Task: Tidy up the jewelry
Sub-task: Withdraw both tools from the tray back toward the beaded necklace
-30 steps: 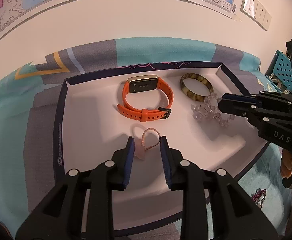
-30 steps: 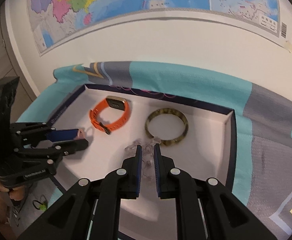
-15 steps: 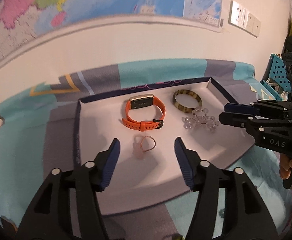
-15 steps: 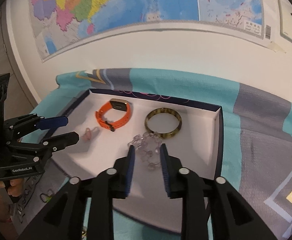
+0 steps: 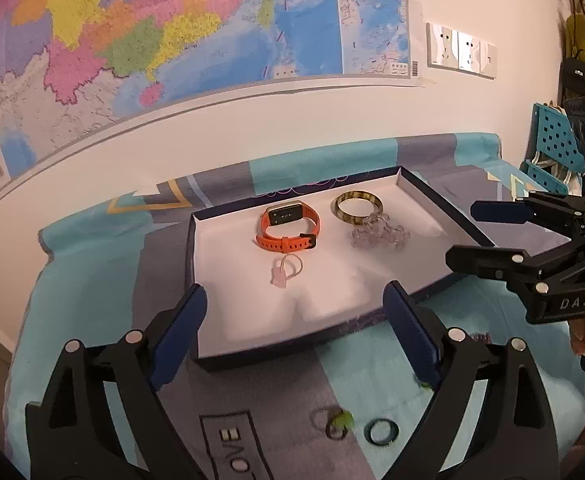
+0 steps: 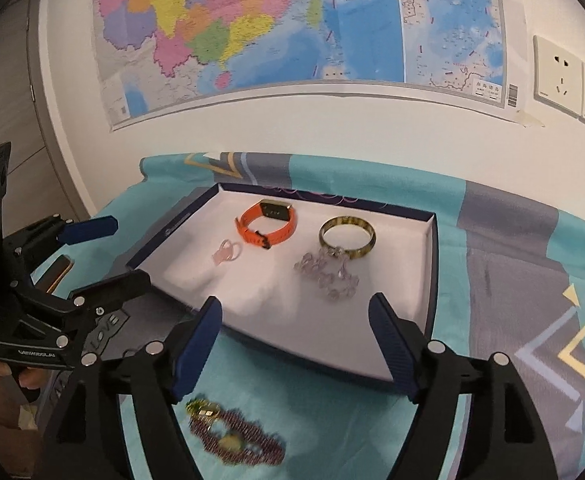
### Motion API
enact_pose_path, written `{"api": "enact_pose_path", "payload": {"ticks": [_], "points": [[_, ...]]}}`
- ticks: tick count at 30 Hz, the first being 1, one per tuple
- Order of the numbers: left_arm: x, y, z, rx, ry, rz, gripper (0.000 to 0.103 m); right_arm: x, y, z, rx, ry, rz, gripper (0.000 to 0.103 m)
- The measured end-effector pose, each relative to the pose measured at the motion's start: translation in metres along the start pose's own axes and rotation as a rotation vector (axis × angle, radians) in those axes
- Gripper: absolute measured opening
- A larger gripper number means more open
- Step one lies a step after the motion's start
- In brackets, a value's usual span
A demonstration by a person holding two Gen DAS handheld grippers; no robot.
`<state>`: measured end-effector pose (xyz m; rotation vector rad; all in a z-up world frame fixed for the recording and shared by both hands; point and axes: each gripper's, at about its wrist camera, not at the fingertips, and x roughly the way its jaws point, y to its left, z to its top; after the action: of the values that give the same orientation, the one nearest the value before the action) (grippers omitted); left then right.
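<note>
Both pairs of tongs hang above the near edge of the tray (image 5: 444, 208), and both are spread wide with nothing between them: the left tongs (image 5: 294, 322) gape over the tray's near rim, and the right tongs (image 6: 294, 338) stand just as far apart on their side. In the left view the right tongs show at the right edge, blue pads apart; in the right view the left tongs show at the left edge, also parted. Inside the white-lined tray, four pieces lie in place. The orange watch (image 5: 288, 228) sits toward the far side, left of centre, its strap buckled into a loop. Right of it lies the mottled yellow-brown bangle (image 5: 358, 208), flat on the lining. The clear bead bracelet (image 5: 378, 234) rests just near the bangle, touching its near rim, in a loose heap. The small pink ring piece (image 5: 286, 270) lies alone, just nearer than the watch. Outside the tray, on the teal and grey cloth (image 5: 92, 280) that covers the table, more jewelry waits: a dark red beaded bracelet (image 6: 238, 438) with a gold clasp lies right below the right tongs, and in the left view a dark ring with a green bit (image 5: 336, 424) and a plain dark green ring (image 5: 382, 432) lie side by side near the left tongs. A colourful map (image 6: 292, 20) hangs on the far wall.
</note>
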<state>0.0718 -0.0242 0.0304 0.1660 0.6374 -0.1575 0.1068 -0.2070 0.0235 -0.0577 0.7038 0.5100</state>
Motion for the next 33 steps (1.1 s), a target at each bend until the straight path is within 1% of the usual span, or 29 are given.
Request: {"api": "enact_pose_path", "payload": {"ticks": [2, 4, 9, 17, 23, 33], "points": [[-0.007, -0.003, -0.005, 0.003, -0.007, 0.007, 0.093, -0.002, 0.003, -0.005, -0.001, 0.007, -0.005, 0.074], [-0.012, -0.006, -0.009, 0.014, -0.008, 0.025, 0.097, -0.006, 0.006, -0.011, 0.0, 0.012, -0.006, 0.083], [-0.021, -0.009, -0.017, 0.011, -0.004, 0.04, 0.097, -0.013, 0.012, -0.024, -0.009, 0.012, -0.009, 0.085], [-0.028, -0.011, -0.027, 0.006, 0.005, 0.058, 0.097, -0.017, 0.017, -0.04, 0.001, 0.026, -0.002, 0.085], [-0.029, -0.009, -0.036, -0.01, 0.029, 0.066, 0.097, -0.019, 0.021, -0.052, 0.011, 0.04, 0.011, 0.085], [-0.033, -0.007, -0.046, -0.027, 0.049, 0.078, 0.097, -0.02, 0.022, -0.063, 0.034, 0.061, 0.021, 0.085]]}}
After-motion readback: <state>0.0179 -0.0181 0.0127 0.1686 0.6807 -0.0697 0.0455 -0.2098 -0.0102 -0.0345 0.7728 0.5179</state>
